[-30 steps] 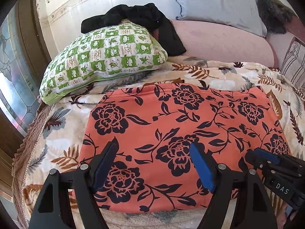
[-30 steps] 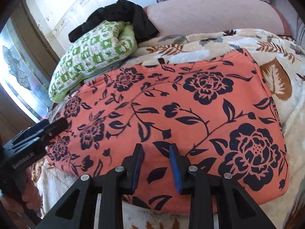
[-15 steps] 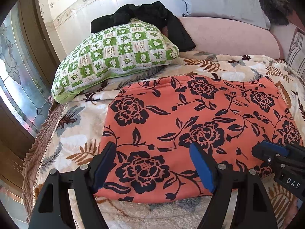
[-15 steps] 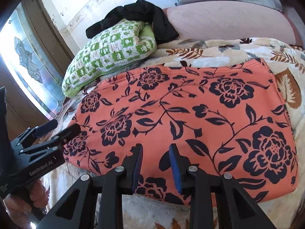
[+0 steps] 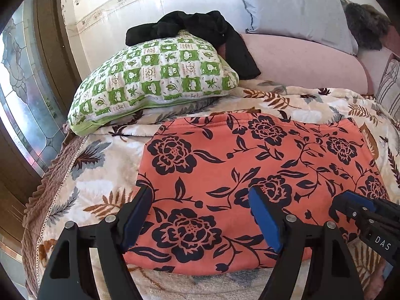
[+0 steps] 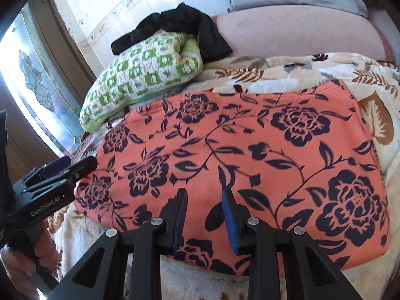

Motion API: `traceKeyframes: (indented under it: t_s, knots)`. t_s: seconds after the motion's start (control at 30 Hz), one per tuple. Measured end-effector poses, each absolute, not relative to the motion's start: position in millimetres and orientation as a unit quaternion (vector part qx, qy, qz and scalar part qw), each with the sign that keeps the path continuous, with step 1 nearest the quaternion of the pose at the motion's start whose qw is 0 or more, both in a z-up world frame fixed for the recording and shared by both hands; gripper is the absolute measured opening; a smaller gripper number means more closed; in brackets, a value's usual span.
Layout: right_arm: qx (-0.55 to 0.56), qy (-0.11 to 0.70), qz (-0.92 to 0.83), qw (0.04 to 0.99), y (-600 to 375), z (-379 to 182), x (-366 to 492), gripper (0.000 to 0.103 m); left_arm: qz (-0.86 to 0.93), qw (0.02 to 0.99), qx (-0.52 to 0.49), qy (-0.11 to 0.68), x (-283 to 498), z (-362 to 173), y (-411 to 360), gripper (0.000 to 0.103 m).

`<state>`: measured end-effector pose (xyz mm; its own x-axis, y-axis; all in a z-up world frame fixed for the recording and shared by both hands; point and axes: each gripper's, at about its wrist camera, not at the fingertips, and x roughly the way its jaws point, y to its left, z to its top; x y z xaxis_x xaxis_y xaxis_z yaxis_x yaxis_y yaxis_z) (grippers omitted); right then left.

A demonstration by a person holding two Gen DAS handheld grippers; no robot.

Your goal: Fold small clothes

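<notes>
An orange garment with a dark flower print [image 5: 250, 175] lies flat on the bed as a folded rectangle; it also shows in the right wrist view [image 6: 237, 160]. My left gripper [image 5: 200, 200] is open wide and empty above the garment's near left part. My right gripper [image 6: 205, 200] hovers over the garment's near edge with its jaws partly open, holding nothing. The right gripper [image 5: 360, 212] shows at the lower right of the left wrist view. The left gripper [image 6: 62, 172] shows at the left of the right wrist view, beside the garment's left edge.
The bed has a cream leaf-print blanket [image 5: 95, 175]. A green and white checked pillow [image 5: 155, 80] with a black garment [image 5: 197, 27] on it lies at the back left. A pink bolster [image 5: 300, 62] and a pale blue pillow [image 5: 295, 7] are behind. A window [image 5: 22, 105] is left.
Both grippers have drawn back toward the near edge of the bed and away from the garment. The garment lies still. The gaps between the jaws are unchanged.
</notes>
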<state>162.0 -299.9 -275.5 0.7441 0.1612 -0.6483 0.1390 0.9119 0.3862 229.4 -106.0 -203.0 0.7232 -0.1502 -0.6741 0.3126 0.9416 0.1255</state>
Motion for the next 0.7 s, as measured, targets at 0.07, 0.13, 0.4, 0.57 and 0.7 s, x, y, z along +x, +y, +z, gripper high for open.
traceKeyframes:
  t_s: [0.07,0.13,0.4,0.57,0.7]
  knots:
    - [0.214,0.356,0.003,0.910,-304,-274,162,0.033,-0.132,0.921,0.115,0.348,227,-202,-108,0.080]
    - [0.216,0.355,0.000,0.909,-306,-274,162,0.033,-0.135,0.921,0.116,0.346,225,-201,-110,0.080]
    - [0.219,0.358,-0.004,0.908,-308,-274,163,0.033,-0.134,0.921,0.125,0.343,222,-202,-115,0.080]
    - [0.213,0.389,-0.013,0.896,-308,-286,169,0.033,-0.124,0.924,0.119,0.341,224,-201,-109,0.080]
    - [0.206,0.398,-0.014,0.894,-308,-292,171,0.033,-0.109,0.927,0.115,0.340,229,-200,-99,0.080]
